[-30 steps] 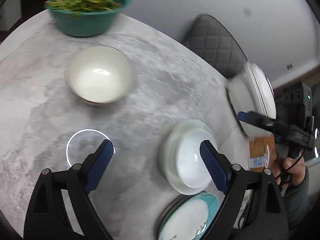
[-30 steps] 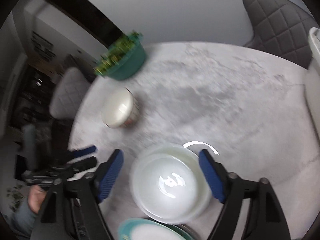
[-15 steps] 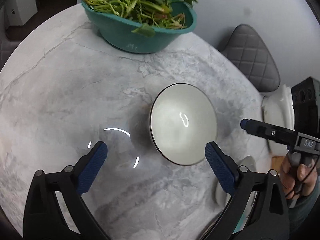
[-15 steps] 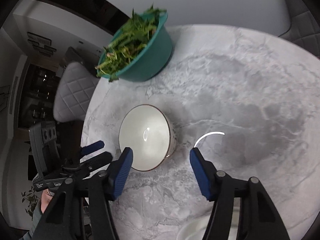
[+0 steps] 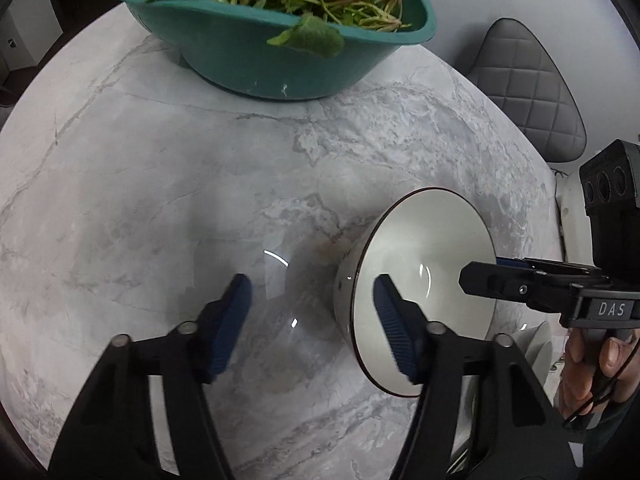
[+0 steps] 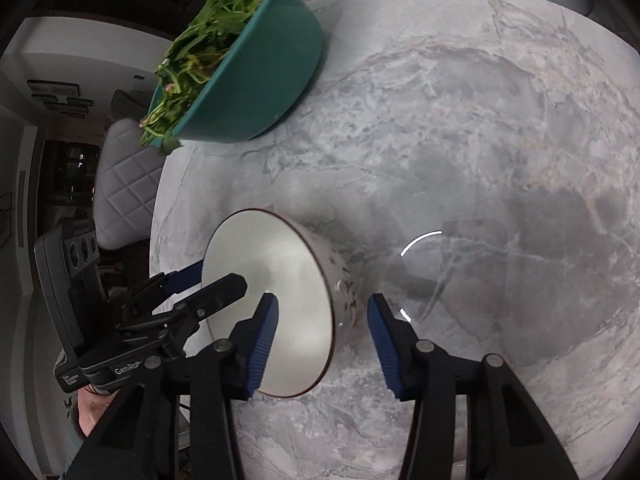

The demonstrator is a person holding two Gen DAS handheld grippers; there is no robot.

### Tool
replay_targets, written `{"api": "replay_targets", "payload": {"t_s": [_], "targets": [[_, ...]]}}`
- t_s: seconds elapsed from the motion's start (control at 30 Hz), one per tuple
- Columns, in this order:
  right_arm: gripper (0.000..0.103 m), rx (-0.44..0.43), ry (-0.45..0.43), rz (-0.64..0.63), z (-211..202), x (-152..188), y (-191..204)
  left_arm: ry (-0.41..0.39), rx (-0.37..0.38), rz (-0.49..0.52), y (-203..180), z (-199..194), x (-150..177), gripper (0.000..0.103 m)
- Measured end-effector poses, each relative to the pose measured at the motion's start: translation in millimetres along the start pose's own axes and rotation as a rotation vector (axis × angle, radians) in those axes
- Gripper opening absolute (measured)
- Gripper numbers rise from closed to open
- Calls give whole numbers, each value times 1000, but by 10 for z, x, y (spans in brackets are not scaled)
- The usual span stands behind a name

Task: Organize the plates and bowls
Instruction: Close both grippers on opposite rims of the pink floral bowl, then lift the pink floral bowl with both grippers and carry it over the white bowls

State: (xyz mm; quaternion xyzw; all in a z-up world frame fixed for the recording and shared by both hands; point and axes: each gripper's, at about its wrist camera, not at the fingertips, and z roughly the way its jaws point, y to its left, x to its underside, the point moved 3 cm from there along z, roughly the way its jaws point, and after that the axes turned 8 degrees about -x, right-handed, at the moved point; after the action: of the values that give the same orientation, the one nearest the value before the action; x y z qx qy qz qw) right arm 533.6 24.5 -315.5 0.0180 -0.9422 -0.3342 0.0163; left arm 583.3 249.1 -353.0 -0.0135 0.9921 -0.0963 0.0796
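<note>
Your white bowl (image 5: 420,280) sits on the marble desk (image 5: 160,184), near the teal basin of greens (image 5: 280,56). Left gripper (image 5: 310,320) and right gripper (image 6: 320,332) each straddle an opposite rim wall, jaws closing, pads not yet pressing. One finger of each is inside the bowl.

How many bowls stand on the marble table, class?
2: a teal bowl of greens at the far edge, and a white bowl nearer, between the two grippers. More crockery at the picture's lower edge may be hidden.
</note>
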Motion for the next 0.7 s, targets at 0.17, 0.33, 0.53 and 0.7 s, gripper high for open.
{"api": "replay_targets", "payload": {"t_s": [0.17,0.33,0.53,0.7], "targets": [[33,1,3,0,55,-25,-53,14,5,27,-78,134,-13,27],[18,18,37,-8,135,-18,-99,18,46,17,-126,173,-22,12],[16,25,38,-4,153,-8,-93,16,41,33,-201,148,-18,8],[16,13,29,8,50,25,-85,20,38,31,-258,21,-10,8]]}}
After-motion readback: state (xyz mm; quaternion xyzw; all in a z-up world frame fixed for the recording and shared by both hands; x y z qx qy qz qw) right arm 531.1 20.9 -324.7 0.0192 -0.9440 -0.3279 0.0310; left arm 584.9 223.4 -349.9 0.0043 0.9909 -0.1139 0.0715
